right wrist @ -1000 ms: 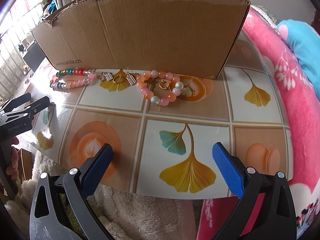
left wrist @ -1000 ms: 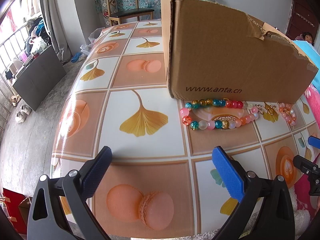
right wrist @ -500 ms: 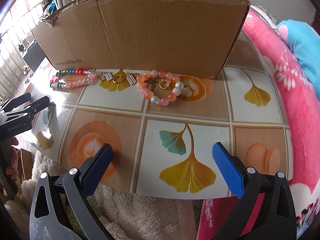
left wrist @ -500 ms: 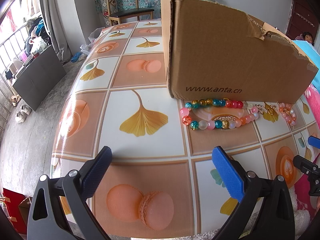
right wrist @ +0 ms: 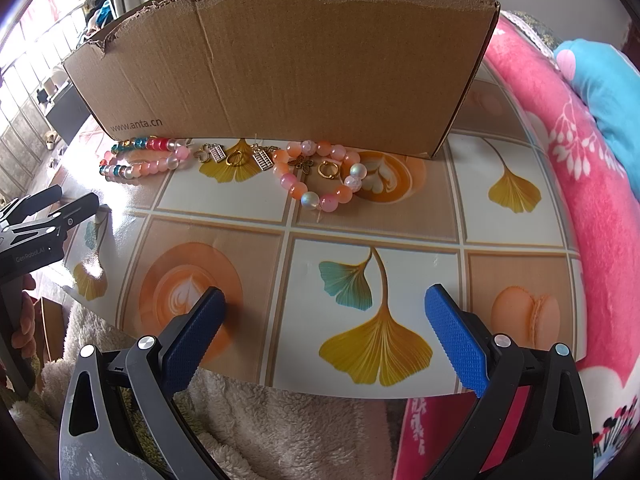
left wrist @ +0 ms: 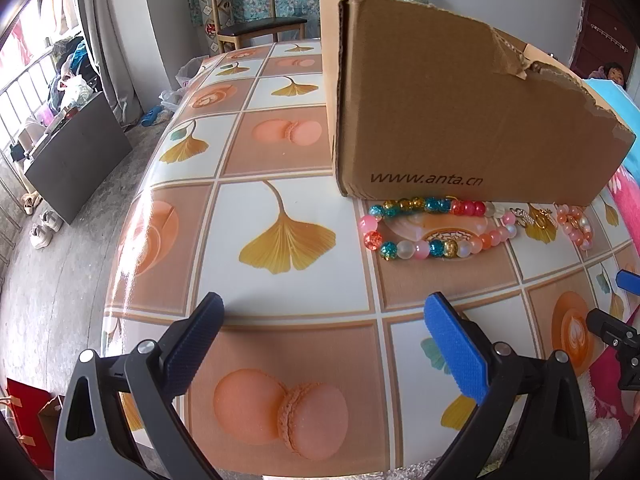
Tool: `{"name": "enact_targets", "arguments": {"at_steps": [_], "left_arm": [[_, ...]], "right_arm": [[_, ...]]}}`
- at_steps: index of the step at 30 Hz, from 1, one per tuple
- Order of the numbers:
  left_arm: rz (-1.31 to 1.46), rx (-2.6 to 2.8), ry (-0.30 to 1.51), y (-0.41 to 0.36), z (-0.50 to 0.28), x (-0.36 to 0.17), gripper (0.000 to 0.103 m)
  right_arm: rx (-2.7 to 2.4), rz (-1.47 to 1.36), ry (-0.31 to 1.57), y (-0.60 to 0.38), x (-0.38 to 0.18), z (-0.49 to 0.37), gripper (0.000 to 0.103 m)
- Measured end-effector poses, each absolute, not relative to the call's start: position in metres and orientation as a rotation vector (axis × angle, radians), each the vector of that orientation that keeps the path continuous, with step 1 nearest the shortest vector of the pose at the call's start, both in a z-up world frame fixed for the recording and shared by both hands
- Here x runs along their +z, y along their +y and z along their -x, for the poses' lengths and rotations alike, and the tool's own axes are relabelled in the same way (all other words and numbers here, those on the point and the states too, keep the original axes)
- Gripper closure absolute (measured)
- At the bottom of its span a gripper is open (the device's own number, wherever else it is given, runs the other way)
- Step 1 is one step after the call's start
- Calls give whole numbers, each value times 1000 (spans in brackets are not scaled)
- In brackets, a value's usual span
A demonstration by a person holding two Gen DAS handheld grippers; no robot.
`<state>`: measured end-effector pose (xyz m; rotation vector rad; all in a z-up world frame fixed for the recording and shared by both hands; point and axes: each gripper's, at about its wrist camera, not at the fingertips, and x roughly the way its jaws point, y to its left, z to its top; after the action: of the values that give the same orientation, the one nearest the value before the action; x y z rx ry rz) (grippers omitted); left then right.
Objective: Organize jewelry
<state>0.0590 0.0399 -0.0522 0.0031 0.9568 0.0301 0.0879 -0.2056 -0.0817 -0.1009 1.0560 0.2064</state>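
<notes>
Both grippers hovered over the near edge of the patterned tablecloth (right wrist: 516, 224). The left gripper (left wrist: 322, 330) had its jaws spread wide and held nothing; the right gripper (right wrist: 324, 320) stood equally wide and empty. At the right view's 12 o'clock stood a torn cardboard box (right wrist: 280, 76). Along its base lay the jewelry: a multicolored bead bracelet (right wrist: 142, 158) at 10 o'clock, small gold charms (right wrist: 236, 157) beside it, and a pink-orange bead bracelet (right wrist: 318, 174) at 12 o'clock with a gold ring (right wrist: 328, 169) inside its loop.
</notes>
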Motion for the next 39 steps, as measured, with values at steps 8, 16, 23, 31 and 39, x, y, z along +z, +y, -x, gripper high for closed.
{"name": "enact_targets", "arguments": {"at_steps": [8,16,23,31,39], "left_arm": [[-7,30,956,39,-60,-52,4],[-8,28,957,38,-60,-51,4],[-9,28,958,38,-61,-51,4],[-9,28,958,38,-61,-51,4],[-9,27,957,38,-61,-51,4]], "right_arm": [[206,101,1057,-206,-82,-88,8],[207,102,1057,-206,-82,-88,8],[207,102,1057,-205,-82,-88,8],[207,102,1056,-205,-82,-88,8],[207,101,1057,-206,-82,-88,8]]}}
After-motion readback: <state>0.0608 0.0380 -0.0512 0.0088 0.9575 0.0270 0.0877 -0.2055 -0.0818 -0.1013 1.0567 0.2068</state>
